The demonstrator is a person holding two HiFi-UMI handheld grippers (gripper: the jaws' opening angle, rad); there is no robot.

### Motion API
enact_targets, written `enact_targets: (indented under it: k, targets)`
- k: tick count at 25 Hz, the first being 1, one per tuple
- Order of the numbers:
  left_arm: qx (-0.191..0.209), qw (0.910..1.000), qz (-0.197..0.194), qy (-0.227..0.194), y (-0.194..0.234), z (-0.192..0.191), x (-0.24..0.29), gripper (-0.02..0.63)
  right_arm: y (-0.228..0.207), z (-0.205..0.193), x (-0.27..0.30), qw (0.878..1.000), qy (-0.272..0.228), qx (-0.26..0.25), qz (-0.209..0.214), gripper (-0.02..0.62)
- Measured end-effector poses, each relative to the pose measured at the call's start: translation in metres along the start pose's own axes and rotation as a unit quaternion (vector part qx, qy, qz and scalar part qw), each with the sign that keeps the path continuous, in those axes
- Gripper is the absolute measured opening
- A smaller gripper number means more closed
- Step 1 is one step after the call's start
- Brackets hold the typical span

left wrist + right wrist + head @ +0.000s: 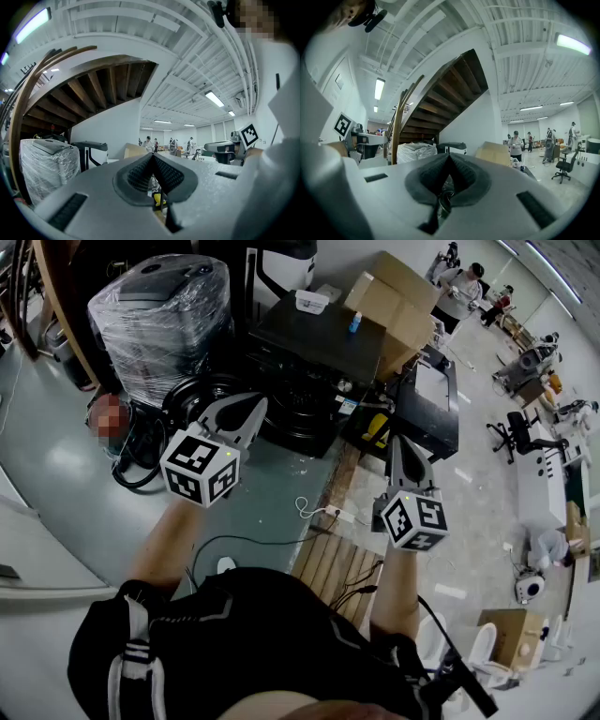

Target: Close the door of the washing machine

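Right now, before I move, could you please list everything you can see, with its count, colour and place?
black machine: one, black, centre, beyond both grippers
white box: one, white, on the machine's top
bottle: one, blue, on the machine's top
wrapped appliance: one, grey under clear film, upper left
cardboard boxes: at least two, brown, right of the machine
office chair: one, black, far right
power strip: one, white, floor
pallet: one, wooden, floor
left gripper: grey, shut, empty
right gripper: grey, shut, empty

Black white-striped top (246, 629); grey left claw (253, 409) and right claw (396, 442) bear black-and-white marker cubes (200, 468).
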State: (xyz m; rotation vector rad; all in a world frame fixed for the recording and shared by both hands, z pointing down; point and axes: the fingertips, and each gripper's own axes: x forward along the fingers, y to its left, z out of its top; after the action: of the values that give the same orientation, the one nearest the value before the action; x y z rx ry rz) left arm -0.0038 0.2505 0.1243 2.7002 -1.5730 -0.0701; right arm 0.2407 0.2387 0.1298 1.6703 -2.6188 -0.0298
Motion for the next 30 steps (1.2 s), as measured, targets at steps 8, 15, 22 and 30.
enact_targets:
  k: [8, 15, 22, 30]
  targets:
    - [0.001, 0.9999, 0.015, -0.002, 0.011, 0.001, -0.001, 0.002, 0.004, 0.004, 0.010, 1.000, 0.000, -0.005, 0.000, 0.003]
    - [0.005, 0.9999, 0.016, 0.002, 0.018, -0.002, -0.002, 0.002, 0.007, 0.006, 0.013, 1.000, -0.009, 0.003, -0.006, 0.003]
    - [0.012, 0.9998, 0.015, -0.001, 0.025, 0.003, -0.011, 0.002, 0.021, 0.005, 0.019, 1.000, -0.001, -0.006, 0.000, 0.003]
    - [0.021, 0.9993, 0.030, 0.012, 0.046, -0.005, -0.021, 0.002, 0.044, 0.004, 0.027, 1.000, 0.002, -0.011, 0.006, 0.003]
